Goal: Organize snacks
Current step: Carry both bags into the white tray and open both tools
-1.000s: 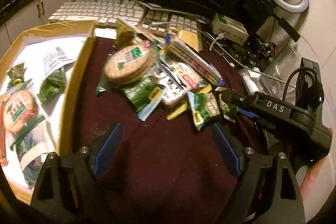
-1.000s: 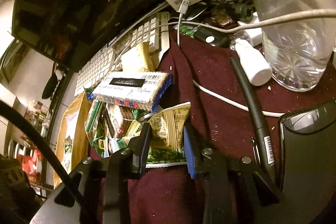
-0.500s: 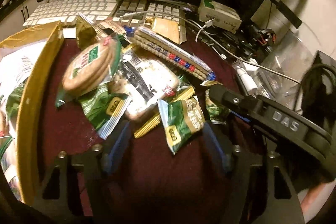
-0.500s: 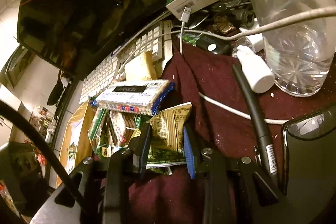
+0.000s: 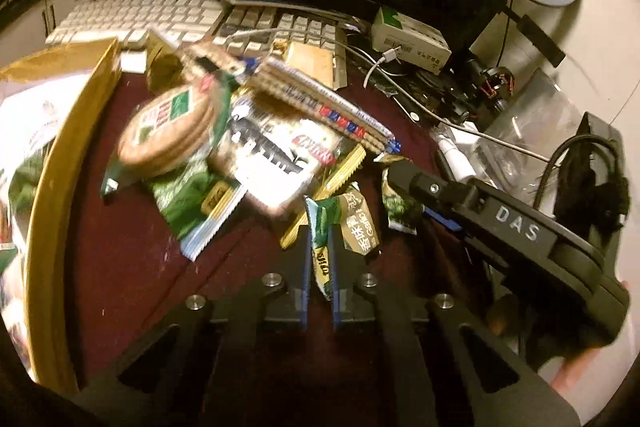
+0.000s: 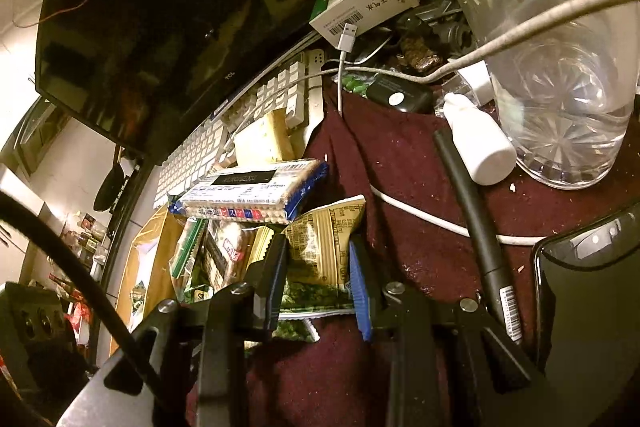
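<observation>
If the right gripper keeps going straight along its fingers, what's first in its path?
The right gripper is already shut on a green-and-yellow snack packet. Past that, likely the long biscuit pack atop the pile, though depth is unclear.

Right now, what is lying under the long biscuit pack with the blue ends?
Under the long biscuit pack lies a heap of snack packets, one red-lettered, some green. It hides their upper parts, and whatever lies deeper cannot be seen.

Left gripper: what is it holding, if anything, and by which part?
The left gripper has just closed on a small green snack packet, its fingers pinching the packet's near bottom end, at the edge of the snack pile.
</observation>
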### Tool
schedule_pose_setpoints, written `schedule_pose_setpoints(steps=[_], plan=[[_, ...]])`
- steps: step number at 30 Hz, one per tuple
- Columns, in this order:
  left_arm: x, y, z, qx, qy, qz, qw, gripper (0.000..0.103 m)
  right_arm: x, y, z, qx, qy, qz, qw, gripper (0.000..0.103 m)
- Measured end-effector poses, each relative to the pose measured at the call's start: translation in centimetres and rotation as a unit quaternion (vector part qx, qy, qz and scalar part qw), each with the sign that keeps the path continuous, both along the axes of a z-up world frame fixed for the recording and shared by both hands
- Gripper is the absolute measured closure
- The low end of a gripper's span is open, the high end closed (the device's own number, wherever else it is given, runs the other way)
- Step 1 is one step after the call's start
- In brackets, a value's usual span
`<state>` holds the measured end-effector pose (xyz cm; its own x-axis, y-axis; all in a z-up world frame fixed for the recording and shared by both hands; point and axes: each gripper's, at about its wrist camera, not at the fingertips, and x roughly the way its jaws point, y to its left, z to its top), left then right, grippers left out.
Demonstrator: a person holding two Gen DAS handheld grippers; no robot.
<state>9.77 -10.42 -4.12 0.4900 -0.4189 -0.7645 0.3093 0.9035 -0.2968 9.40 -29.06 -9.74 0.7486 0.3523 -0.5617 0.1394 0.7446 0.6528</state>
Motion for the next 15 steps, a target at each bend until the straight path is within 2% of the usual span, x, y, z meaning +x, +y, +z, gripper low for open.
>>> schedule_pose_setpoints(steps=[3,6,10,15], plan=[[-0.8,1.3,0.4,-0.02,0.008,0.004,0.9998,0.095,0.0,-0.1,-0.1,0.002,-0.001,-0.002,1.0,0.074],[-1.7,3.4,1.2,-0.06,0.018,0.011,0.9979,0.096,-0.3,0.0,0.1,0.0,-0.005,-0.005,1.0,0.074],[-3.1,7.2,3.2,-0.095,-0.002,0.04,0.9946,0.096,-0.9,0.7,1.3,-0.006,-0.024,-0.002,1.0,0.074],[-5.0,12.6,5.5,-0.114,-0.035,0.1,0.9878,0.096,-2.1,3.0,4.3,-0.023,-0.075,0.028,0.997,0.074]])
